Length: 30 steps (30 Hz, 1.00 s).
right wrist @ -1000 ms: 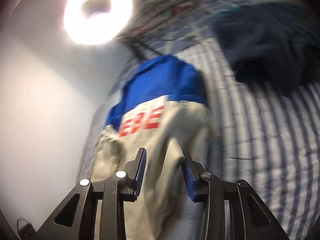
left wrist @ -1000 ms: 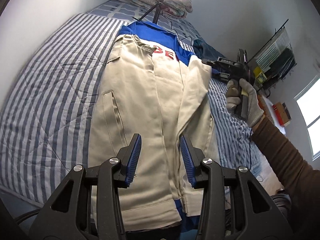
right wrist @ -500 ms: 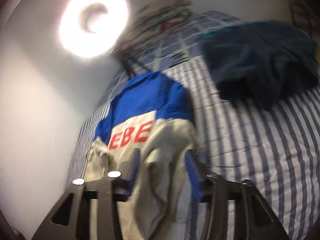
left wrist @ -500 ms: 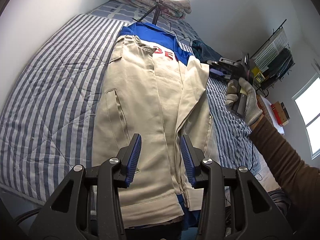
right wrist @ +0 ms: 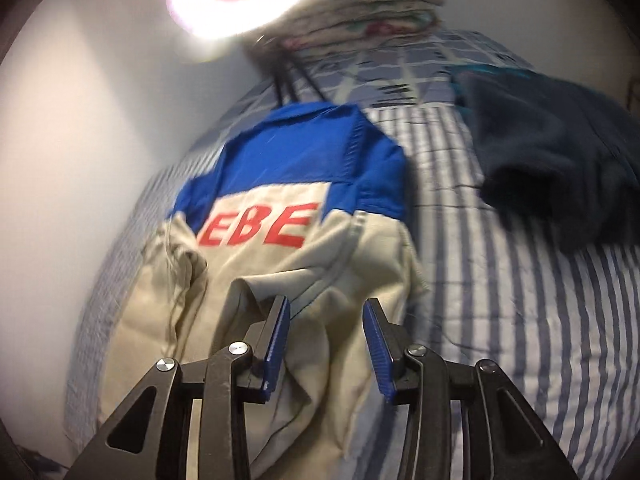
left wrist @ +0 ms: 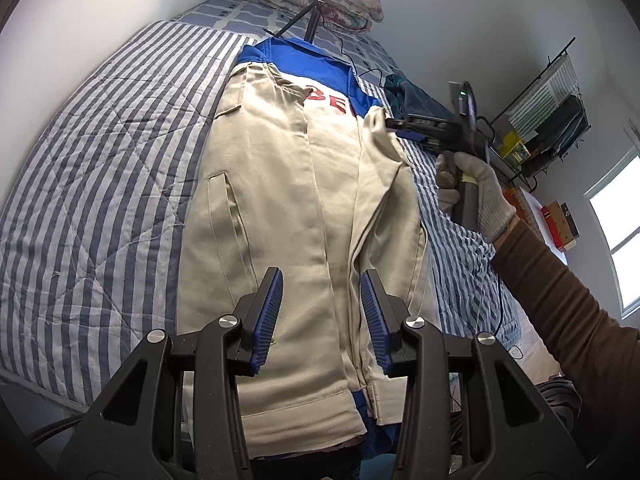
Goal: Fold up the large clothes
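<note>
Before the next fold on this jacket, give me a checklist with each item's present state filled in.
1. Jacket lies lengthwise on the striped bed: ok.
2. Side panel on the picture's left is folded in over the middle: ok.
3. Opposite side panel is folded in flat: not ok, its top corner stands up beside the right gripper.
4. Left gripper is open above the hem, with nothing between its fingers: ok.
5. Right gripper has a hold on the cloth: cannot tell. Its jaws stand apart with beige cloth in the gap.
6. Dark garment lies apart from the jacket: ok.
</note>
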Tool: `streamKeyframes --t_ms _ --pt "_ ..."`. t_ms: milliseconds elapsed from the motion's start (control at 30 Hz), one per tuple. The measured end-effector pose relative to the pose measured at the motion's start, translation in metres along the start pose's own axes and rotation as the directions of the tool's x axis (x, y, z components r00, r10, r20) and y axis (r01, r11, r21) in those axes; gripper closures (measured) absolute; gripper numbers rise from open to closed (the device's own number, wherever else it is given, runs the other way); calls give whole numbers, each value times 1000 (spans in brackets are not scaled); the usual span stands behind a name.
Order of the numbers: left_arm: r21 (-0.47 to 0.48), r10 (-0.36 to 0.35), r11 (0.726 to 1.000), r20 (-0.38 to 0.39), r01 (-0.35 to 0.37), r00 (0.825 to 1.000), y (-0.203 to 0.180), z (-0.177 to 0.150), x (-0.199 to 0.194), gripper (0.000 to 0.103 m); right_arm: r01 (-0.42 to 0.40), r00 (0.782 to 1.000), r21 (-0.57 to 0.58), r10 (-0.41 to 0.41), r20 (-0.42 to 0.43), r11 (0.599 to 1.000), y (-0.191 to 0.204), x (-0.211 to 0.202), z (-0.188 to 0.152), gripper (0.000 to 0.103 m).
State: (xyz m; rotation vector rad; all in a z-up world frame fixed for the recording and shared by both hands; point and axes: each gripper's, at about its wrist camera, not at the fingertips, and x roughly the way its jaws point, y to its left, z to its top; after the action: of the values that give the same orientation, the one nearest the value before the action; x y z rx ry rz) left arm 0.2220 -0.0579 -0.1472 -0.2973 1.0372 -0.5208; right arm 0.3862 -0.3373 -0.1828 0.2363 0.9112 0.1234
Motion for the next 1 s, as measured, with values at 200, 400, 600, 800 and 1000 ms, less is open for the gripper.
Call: streamKeyframes --t_ms 200,400,600,800,1000 --pt "-5 1 1000 -3 -1 1000 3 0 0 63 5 999 -60 -8 -44 998 12 8 4 62" --pt "-8 -11 1000 -3 11 1000 4 -1 -2 63 30 998 -180 -41 -58 983 33 4 -4 62" --pt "-1 72 997 -16 -72 997 4 -2 1 63 114 987 -209 -135 -91 971 36 27 1 91" --pt "-39 188 981 -68 -191 980 25 -9 11 63 58 997 -109 -62 -38 992 40 3 23 98" --pt "-45 156 986 -64 -159 986 23 -11 6 63 72 995 -184 -82 -49 980 81 11 48 99"
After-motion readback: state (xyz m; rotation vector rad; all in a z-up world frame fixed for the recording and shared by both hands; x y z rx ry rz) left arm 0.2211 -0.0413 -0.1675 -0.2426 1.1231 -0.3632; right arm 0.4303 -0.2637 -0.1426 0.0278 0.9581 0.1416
